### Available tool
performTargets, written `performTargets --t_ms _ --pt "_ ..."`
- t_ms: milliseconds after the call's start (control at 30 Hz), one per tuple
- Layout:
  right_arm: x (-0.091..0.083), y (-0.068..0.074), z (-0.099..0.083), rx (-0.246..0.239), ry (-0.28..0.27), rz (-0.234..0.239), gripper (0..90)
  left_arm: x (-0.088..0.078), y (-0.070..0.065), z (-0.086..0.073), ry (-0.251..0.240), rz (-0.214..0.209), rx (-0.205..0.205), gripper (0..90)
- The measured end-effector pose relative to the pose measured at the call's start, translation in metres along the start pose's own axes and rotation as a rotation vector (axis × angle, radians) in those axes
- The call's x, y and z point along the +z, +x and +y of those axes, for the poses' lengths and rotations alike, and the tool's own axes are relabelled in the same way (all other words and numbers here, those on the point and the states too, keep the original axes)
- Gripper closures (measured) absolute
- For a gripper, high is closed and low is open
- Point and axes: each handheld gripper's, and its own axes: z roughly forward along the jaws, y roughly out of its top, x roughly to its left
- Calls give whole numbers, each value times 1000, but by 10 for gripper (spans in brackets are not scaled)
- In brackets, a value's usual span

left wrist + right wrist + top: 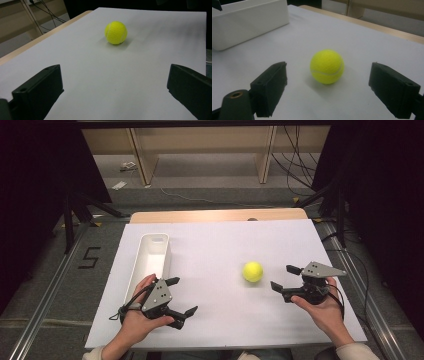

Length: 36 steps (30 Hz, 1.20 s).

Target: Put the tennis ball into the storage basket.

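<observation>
A yellow tennis ball (253,271) rests on the white sheet right of centre. My right gripper (285,277) is open just to the ball's right, jaws pointing left at it; in the right gripper view the ball (327,66) lies a short way ahead of the spread jaws, untouched. My left gripper (182,296) is open at the front left, next to the white bin (150,265), and holds nothing. From the left gripper view the ball (115,32) sits far ahead on the sheet.
The long white bin (249,23) stands empty along the sheet's left side. The white sheet (220,245) covers a wooden table (220,215). Metal rails, cables and stand legs lie on the floor beyond the table.
</observation>
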Motion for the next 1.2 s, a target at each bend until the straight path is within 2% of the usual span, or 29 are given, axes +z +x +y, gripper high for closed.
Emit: performTargets --t_ms 200,300,400,467,1200 --pt "9 -2 3 1 10 -12 156 0 -1 0 -2 -1 -2 0" --pt "20 -4 6 2 18 -20 156 0 -1 1 -4 0 1 0" --pt "25 -4 8 -1 24 -19 156 -1 0 1 -5 -2 1 0" --pt "33 -4 10 -22 35 -20 156 -1 0 1 -5 1 1 0" --pt "71 -10 16 -12 85 -11 157 -1 0 1 -7 -3 3 0"
